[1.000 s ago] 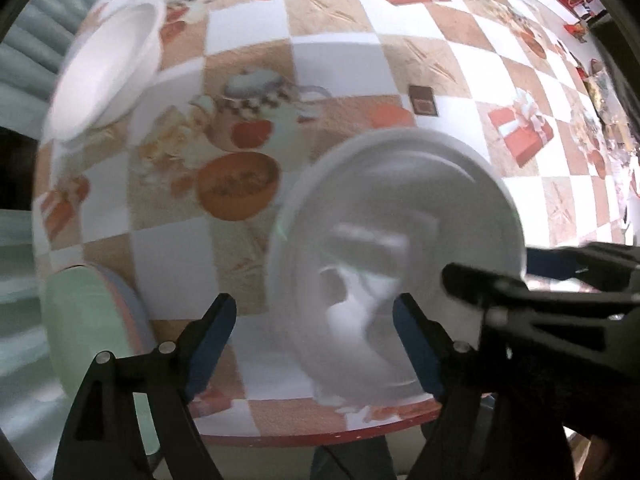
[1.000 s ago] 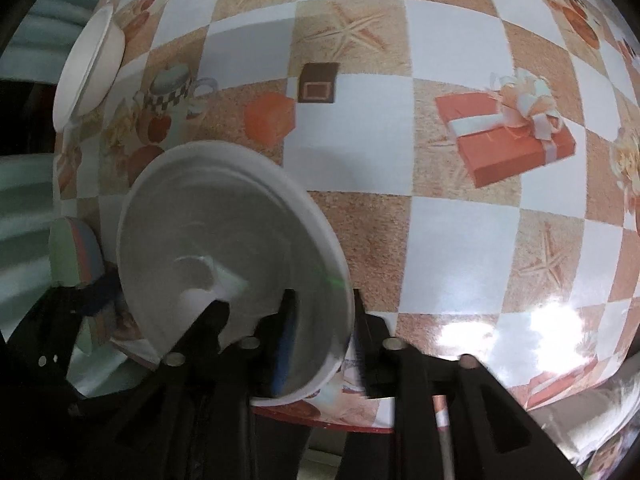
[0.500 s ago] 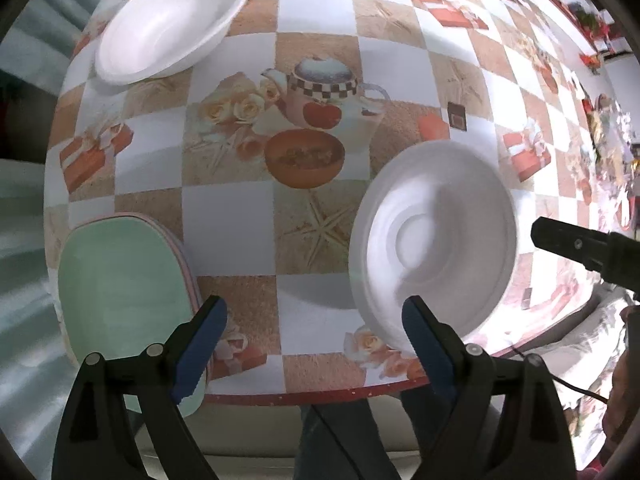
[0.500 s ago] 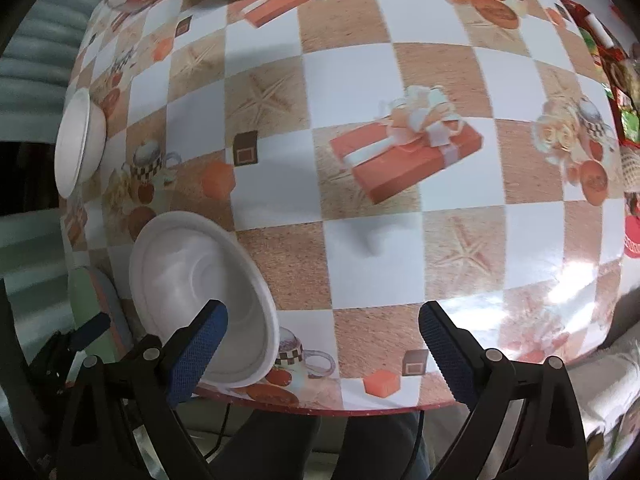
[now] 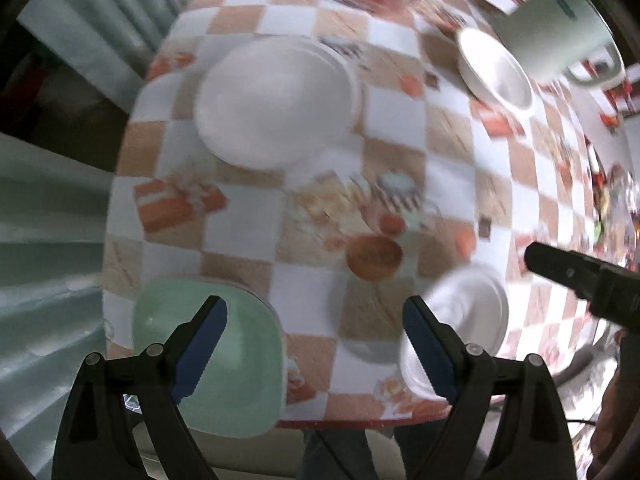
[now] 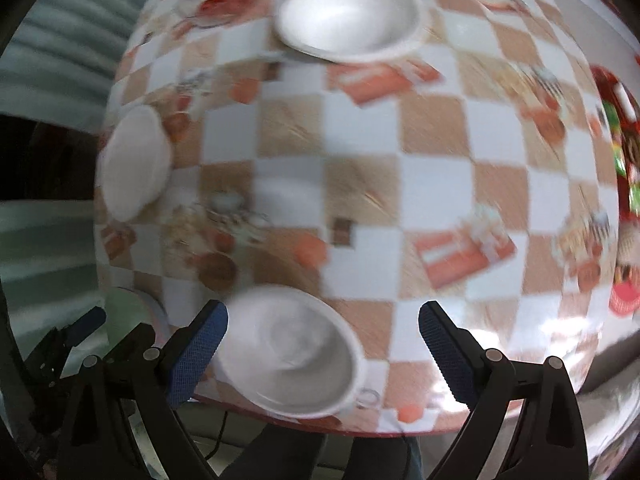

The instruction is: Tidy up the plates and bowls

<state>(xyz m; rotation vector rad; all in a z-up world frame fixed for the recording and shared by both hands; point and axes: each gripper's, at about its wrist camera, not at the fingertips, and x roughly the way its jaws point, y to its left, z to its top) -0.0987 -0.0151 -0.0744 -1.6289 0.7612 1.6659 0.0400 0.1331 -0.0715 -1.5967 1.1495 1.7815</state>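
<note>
A white foam bowl [image 6: 292, 352] rests on the checked tablecloth near the front edge, also seen in the left wrist view as the near bowl [image 5: 468, 312]. My right gripper [image 6: 322, 320] hangs well above it, open, with nothing held. My left gripper [image 5: 314, 320] is open and empty too, high over the cloth, with the green square plate [image 5: 208, 360] below its left finger. A second white bowl [image 5: 276, 100] lies at the far left and a third bowl [image 6: 348, 16] at the back. Both views are blurred by motion.
A pale pot with a handle [image 5: 560, 28] stands at the back right beside the third bowl [image 5: 496, 68]. The table's red rim [image 6: 400, 430] runs close below the grippers. Red and green clutter [image 6: 624, 152] lines the right edge. The right gripper's black finger [image 5: 580, 276] juts in from the right.
The right gripper let go of the white bowl's rim and opened wide; the bowl now rests near the front edge. Both grippers rose, so more of the table shows.
</note>
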